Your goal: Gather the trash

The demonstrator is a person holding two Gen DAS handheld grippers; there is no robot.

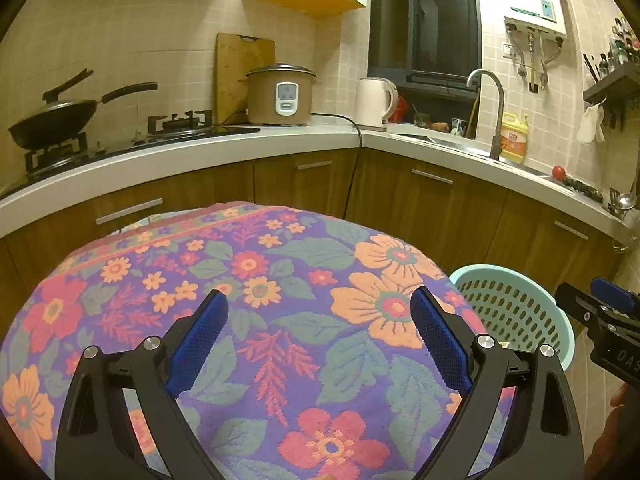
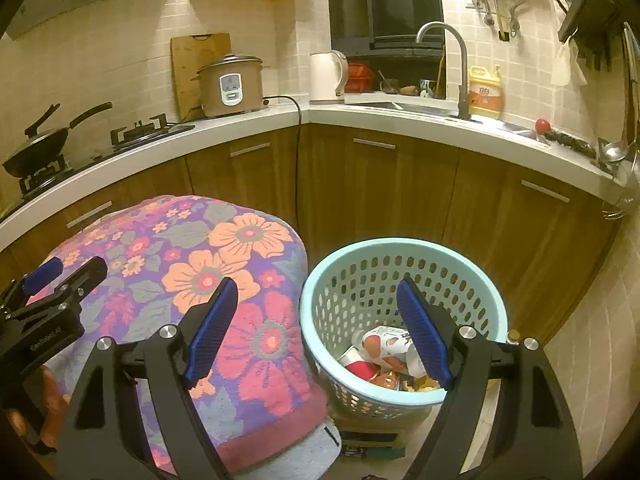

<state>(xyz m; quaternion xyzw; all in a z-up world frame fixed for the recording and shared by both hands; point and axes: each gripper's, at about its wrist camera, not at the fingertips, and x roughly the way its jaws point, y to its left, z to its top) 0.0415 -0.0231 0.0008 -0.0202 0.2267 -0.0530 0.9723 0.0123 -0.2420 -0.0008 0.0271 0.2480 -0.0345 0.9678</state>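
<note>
A light blue perforated basket (image 2: 472,264) stands on the floor right of a table covered with a flowered cloth (image 2: 240,288). Inside it lie several pieces of trash (image 2: 380,352): crumpled wrappers, a red cup and a white packet. My right gripper (image 2: 316,308) is open and empty, hovering between the table's right edge and the basket's rim. My left gripper (image 1: 320,304) is open and empty above the flowered cloth (image 1: 280,280). No trash shows on the cloth. The basket (image 1: 516,312) shows at the right of the left wrist view, with the right gripper (image 1: 600,308) over it.
A kitchen counter (image 2: 400,120) with wooden cabinets runs behind, holding a wok (image 2: 36,148), rice cooker (image 2: 230,86), kettle (image 2: 326,76), sink tap (image 2: 444,64) and yellow detergent bottle (image 2: 486,94). A power cord (image 2: 298,152) hangs down the cabinet. The basket sits on a cardboard box (image 2: 372,436).
</note>
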